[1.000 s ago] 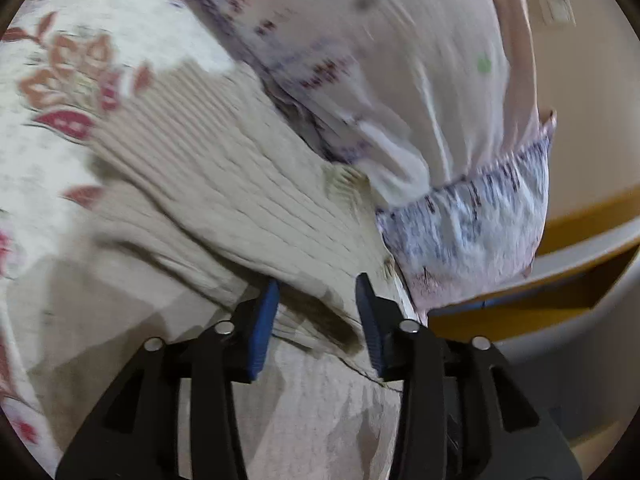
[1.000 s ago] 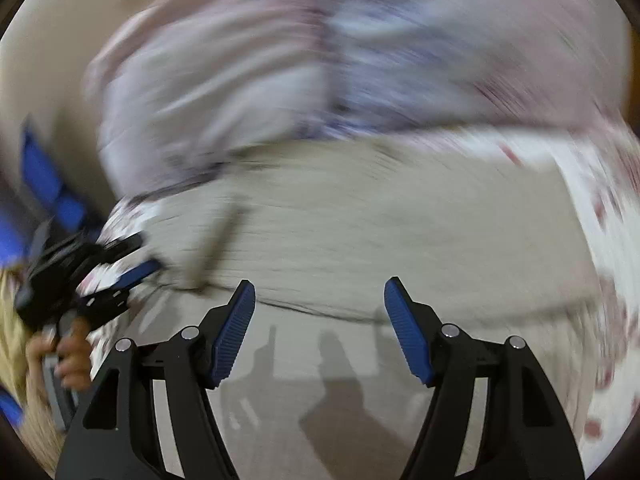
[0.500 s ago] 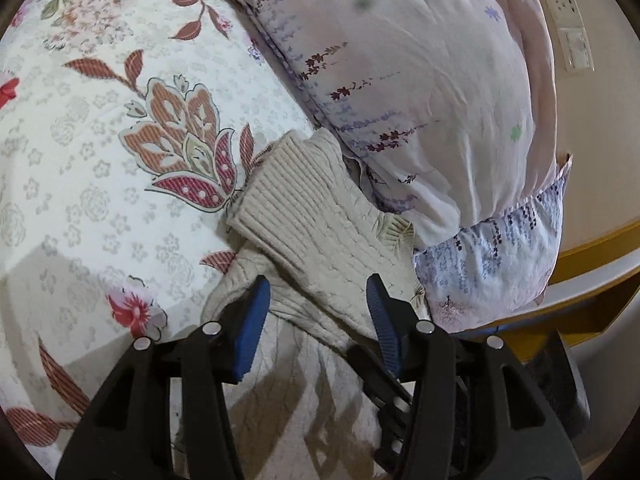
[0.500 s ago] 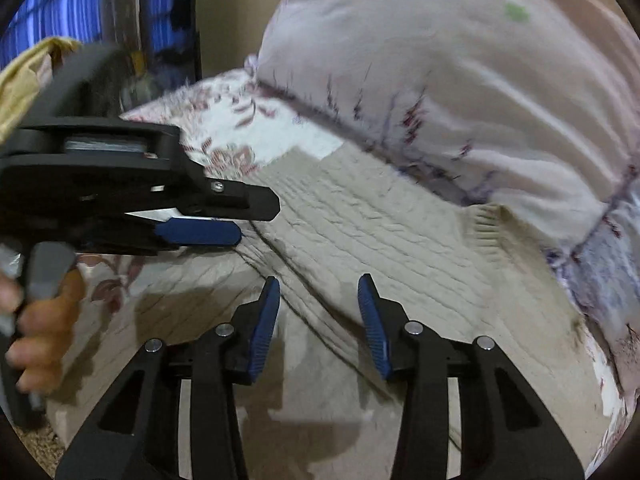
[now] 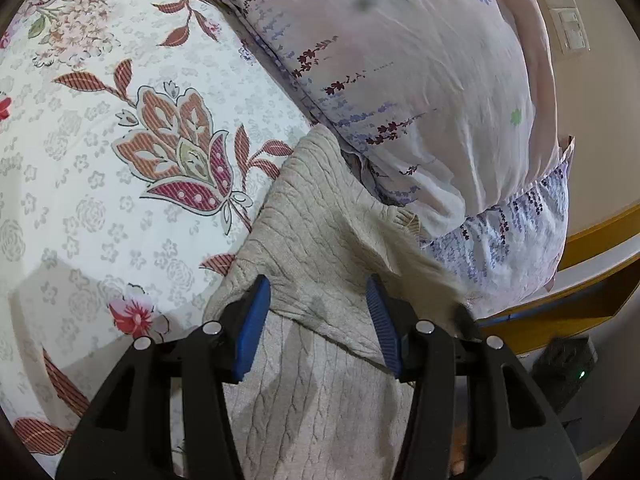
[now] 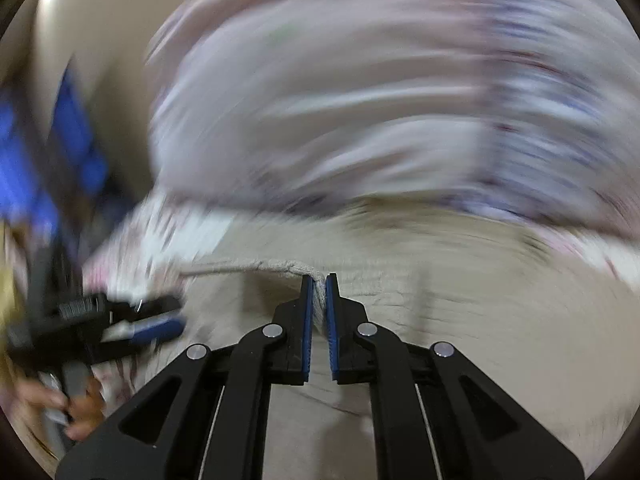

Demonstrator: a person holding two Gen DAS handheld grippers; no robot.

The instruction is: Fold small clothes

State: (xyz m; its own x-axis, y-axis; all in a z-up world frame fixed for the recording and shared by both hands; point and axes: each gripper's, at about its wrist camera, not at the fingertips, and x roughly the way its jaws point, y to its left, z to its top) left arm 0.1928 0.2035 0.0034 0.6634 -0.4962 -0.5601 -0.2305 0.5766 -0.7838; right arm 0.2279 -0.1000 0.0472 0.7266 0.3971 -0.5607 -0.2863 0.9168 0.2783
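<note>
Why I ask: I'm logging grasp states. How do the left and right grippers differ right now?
The left gripper is open, fingers spread over the beige knit sweater; the right gripper is shut, pinching a fold of it. The left view is sharp, the right view motion-blurred. Both have blue pads on black fingers.

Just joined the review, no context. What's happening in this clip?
A person with handheld tongs is folding a beige cable-knit sweater on a floral bedsheet, beside a lavender-print pillow. The right tongs are shut on a pinched edge of the sweater; that view is motion-blurred. The left tongs are open, fingers straddling a folded part of the knit, gripping nothing.
</note>
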